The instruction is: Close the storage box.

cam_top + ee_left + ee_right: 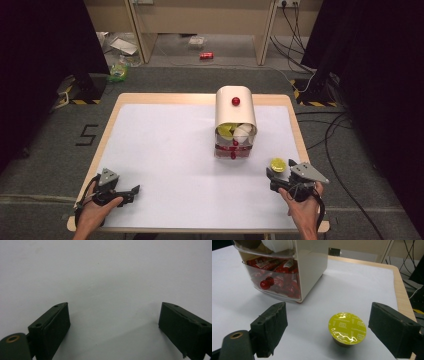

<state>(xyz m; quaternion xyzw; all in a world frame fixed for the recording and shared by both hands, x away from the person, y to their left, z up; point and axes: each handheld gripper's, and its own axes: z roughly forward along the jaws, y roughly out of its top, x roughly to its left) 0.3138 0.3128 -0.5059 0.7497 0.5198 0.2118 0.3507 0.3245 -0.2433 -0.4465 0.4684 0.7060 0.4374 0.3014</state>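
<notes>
**Item: yellow-lidded coffee capsule, standing between open jaws near the drawer unit**

Capsule (347, 328): a small round pod, topped by a glossy yellow-gold foil lid printed with fine lettering, set on a darker tapered body. It is stood upright, lid up, on the white table (165, 155), toward the near right part, just in front of and to the right of the drawer unit (235, 117).

Right gripper (328, 327): held by the person's right hand (305, 210). Its jaws are spread wide, with the capsule between them and nearer the right-hand jaw; neither pad is seen to touch it, so nothing is gripped.

Left gripper (113, 322): held in the left hand (92, 212) at the near left corner of the table, jaws wide apart over bare white surface, nothing between them.

Drawer unit: a cream-sided box with a red knob on top and clear drawers.

Differences by view:
- In the high view, the capsule is a small yellow disc (278, 164) just beside the right gripper's tip; yellow and white pods are seen in the upper drawer, and both hands are well apart.
- In the right gripper view, the lid's print and foil creases are readable as detail, and red sachets (284, 272) behind a red knob are seen in the lower drawer.
- In the left gripper view, plain tabletop and the two black pads are recorded.
</notes>
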